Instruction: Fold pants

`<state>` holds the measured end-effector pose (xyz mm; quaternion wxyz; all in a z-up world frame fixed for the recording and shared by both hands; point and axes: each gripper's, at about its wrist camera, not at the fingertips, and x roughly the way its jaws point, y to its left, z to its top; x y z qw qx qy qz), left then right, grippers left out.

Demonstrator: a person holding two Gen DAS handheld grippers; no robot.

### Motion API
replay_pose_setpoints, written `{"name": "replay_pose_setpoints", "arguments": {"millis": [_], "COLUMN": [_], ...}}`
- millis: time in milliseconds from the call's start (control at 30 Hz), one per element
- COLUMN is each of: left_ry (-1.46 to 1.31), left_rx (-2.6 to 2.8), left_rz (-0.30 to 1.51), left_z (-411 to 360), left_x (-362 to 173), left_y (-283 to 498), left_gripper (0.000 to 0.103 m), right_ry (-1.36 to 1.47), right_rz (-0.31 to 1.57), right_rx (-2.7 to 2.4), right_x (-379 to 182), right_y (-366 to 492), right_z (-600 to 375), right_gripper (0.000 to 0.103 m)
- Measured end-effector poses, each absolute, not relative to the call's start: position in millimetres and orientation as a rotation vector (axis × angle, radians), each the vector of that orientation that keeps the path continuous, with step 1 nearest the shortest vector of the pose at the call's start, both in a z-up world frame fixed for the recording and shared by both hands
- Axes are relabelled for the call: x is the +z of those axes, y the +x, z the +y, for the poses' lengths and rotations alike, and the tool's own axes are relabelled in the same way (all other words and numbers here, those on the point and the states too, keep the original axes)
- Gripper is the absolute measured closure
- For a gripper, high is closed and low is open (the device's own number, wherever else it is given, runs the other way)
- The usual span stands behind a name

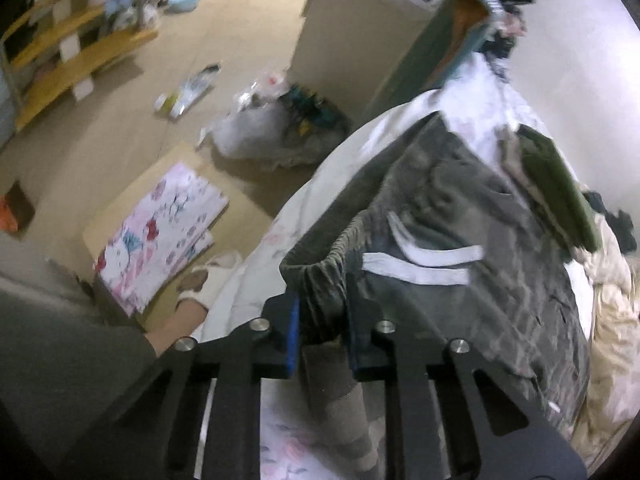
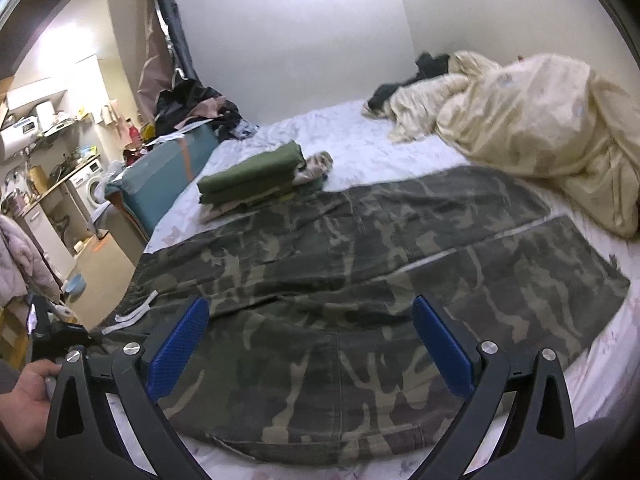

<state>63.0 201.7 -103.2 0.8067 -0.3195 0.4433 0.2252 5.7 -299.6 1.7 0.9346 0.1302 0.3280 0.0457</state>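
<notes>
Camouflage pants (image 2: 360, 248) lie spread flat across the bed, waistband to the left and legs to the right. In the left wrist view my left gripper (image 1: 322, 304) is shut on the gathered elastic waistband (image 1: 316, 276) at the bed's edge, with cloth bunched between the blue pads. The white drawstring (image 1: 424, 264) lies just beyond it on the pants (image 1: 460, 208). My right gripper (image 2: 310, 308) hangs open over the near leg of the pants, its blue pads (image 2: 180, 344) wide apart with nothing between them. A hand (image 2: 24, 392) shows at the lower left of the right wrist view.
A stack of folded clothes with a green piece on top (image 2: 256, 180) sits on the white sheet (image 2: 360, 140) behind the pants. A cream duvet (image 2: 540, 128) is heaped at the far right. Beside the bed, the floor holds a cardboard box (image 1: 160, 232) and a plastic bag (image 1: 260, 128).
</notes>
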Motion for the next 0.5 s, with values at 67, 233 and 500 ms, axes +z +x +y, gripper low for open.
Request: {"name": "replay_pose_setpoints", "arguments": {"millis": [67, 233, 500], "left_ry": [-0.645, -0.540, -0.467], "left_rx": [0.468, 0.421, 0.342], "left_rz": [0.944, 0.985, 1.042], "left_z": [195, 188, 187], "left_x": [-90, -56, -37], "left_y": [65, 77, 89], "left_gripper": [0.091, 0.091, 0.092], "right_ry": [0.301, 0.397, 0.850], "right_rz": [0.703, 0.822, 1.239], "right_rx": [0.099, 0.155, 0.287], "right_x": [-3, -17, -116], "right_y": [9, 7, -24], "right_z": [-305, -302, -258], "right_gripper": [0.000, 0.000, 0.000]}}
